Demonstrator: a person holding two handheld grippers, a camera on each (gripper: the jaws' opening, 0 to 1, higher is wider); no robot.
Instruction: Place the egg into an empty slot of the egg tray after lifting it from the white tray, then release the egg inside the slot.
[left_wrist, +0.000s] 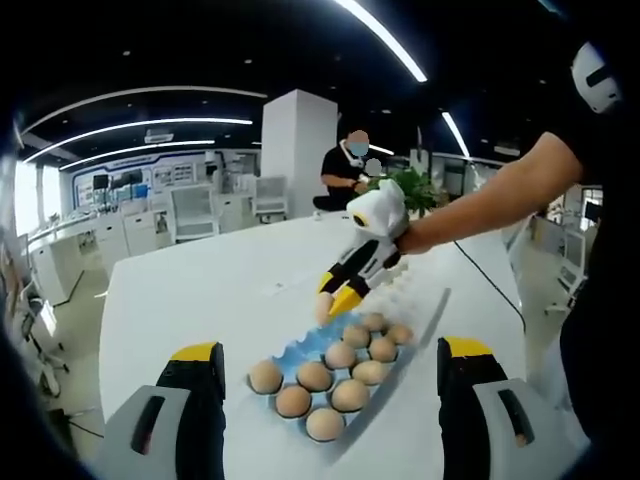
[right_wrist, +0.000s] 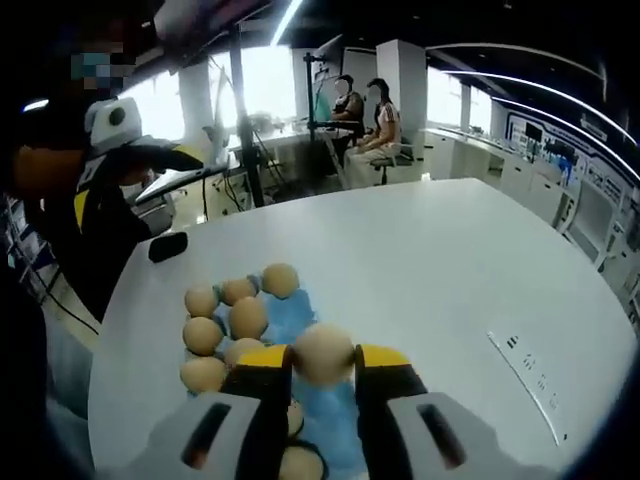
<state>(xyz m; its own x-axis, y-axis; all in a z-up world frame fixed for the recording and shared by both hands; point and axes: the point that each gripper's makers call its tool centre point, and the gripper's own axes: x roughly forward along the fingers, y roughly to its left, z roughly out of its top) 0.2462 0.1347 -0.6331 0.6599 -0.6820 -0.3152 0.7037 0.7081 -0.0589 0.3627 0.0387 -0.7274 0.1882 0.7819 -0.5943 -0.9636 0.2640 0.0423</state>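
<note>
Egg (right_wrist: 323, 352) is gripped by right tool (right_wrist: 322, 360) above blue egg tray (right_wrist: 300, 312); slotting and release are left. Left tool (left_wrist: 331, 362) is held open, empty.

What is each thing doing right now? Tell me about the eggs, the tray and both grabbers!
Round tan held egg: clamped between the right gripper's jaws, above the tray.
Blue moulded egg tray: flat on the table, partly filled, some slots empty.
Tan eggs in tray: seated in slots.
Right gripper: shut on the egg.
Left gripper: open, holding nothing.
</note>
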